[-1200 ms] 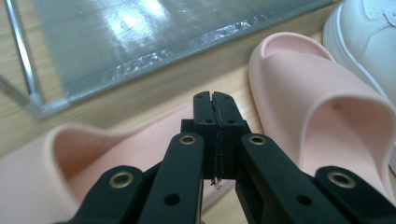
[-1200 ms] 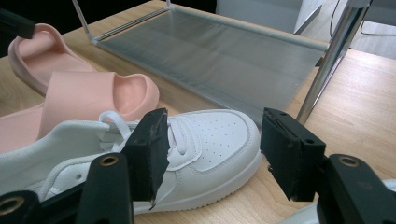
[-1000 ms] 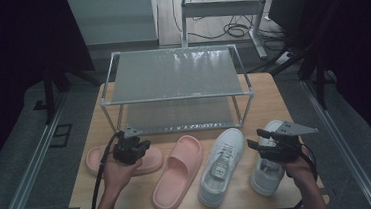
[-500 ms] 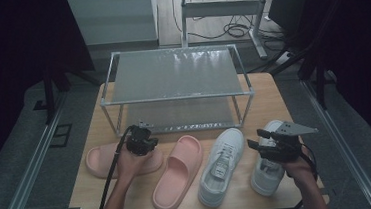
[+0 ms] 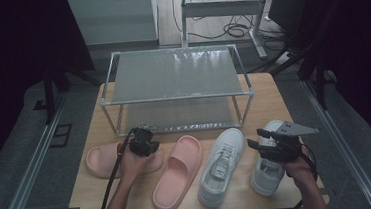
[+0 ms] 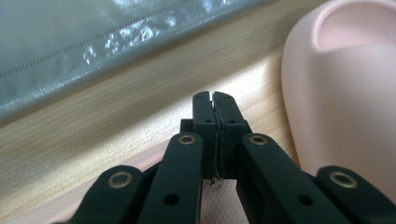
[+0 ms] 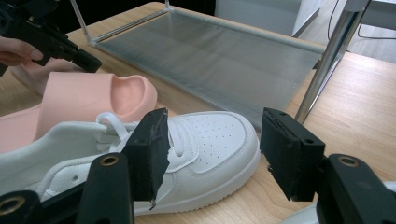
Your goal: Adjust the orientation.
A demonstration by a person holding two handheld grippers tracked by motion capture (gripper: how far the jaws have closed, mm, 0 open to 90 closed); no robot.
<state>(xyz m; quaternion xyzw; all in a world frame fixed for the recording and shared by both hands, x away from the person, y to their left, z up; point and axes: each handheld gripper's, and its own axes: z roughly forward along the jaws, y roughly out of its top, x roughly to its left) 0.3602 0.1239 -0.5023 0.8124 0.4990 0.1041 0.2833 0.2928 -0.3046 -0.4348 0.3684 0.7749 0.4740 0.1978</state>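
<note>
— Looking from the table's near edge: which gripper sits over the white sneaker (image 5: pixel 266 166) at the right end of the row?
— That's the right gripper (image 7: pixel 212 154), jaws spread wide with nothing between them. Its twin sneaker (image 7: pixel 196 144) lies just beside.
— And the left gripper (image 6: pixel 214 100)?
— Jaws pressed together, empty, low over the left pink slipper (image 5: pixel 105 160), whose mate (image 5: pixel 176 173) lies beside. Behind the row stands the shoe rack (image 5: pixel 174 80).

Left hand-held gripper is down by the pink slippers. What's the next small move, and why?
Probably open the left hand-held gripper: its jaws are shut with nothing between them, hovering over the left pink slipper in front of the rack. It must open before it can grip the slipper's edge.
</note>
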